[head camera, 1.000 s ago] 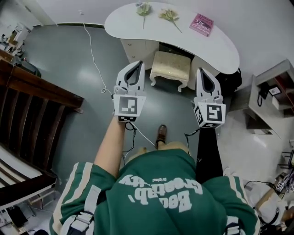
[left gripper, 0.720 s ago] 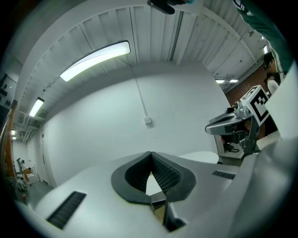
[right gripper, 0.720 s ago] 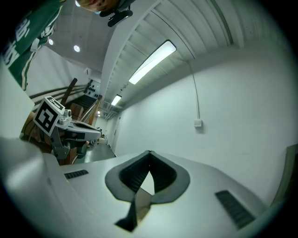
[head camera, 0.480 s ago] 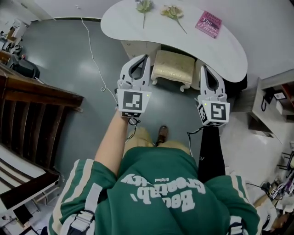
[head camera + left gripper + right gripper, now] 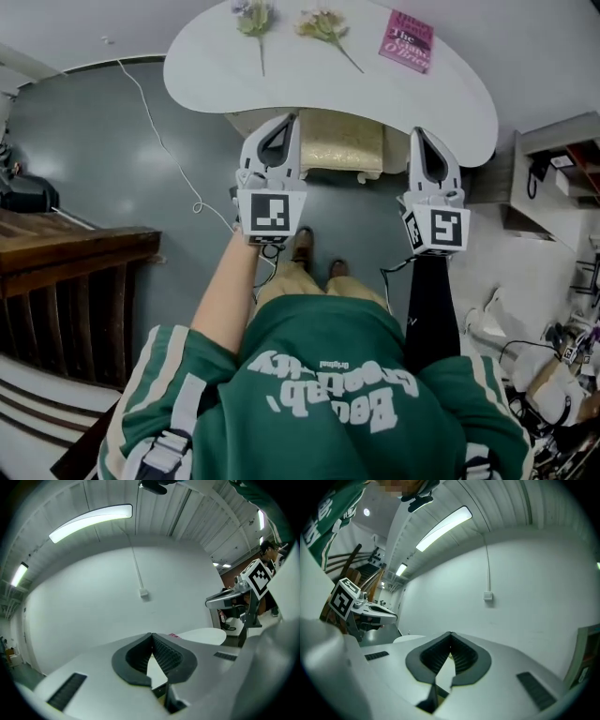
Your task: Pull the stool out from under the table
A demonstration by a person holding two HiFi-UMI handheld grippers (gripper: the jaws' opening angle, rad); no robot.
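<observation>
The left gripper (image 5: 290, 120) and right gripper (image 5: 419, 133) both have their fingers closed tip to tip, holding nothing. The cream stool (image 5: 342, 152) sits between the two, mostly tucked under the white surface (image 5: 216, 75). Beyond the right fingers lies a pink book (image 5: 407, 41), its title too small to read.

Cream cushioned stool (image 5: 342, 142) sits tucked under white table (image 5: 206, 75).

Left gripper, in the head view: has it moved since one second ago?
Yes. The left gripper went toward the table: its tips were short of the near edge before and now reach it, left of the stool.
</observation>
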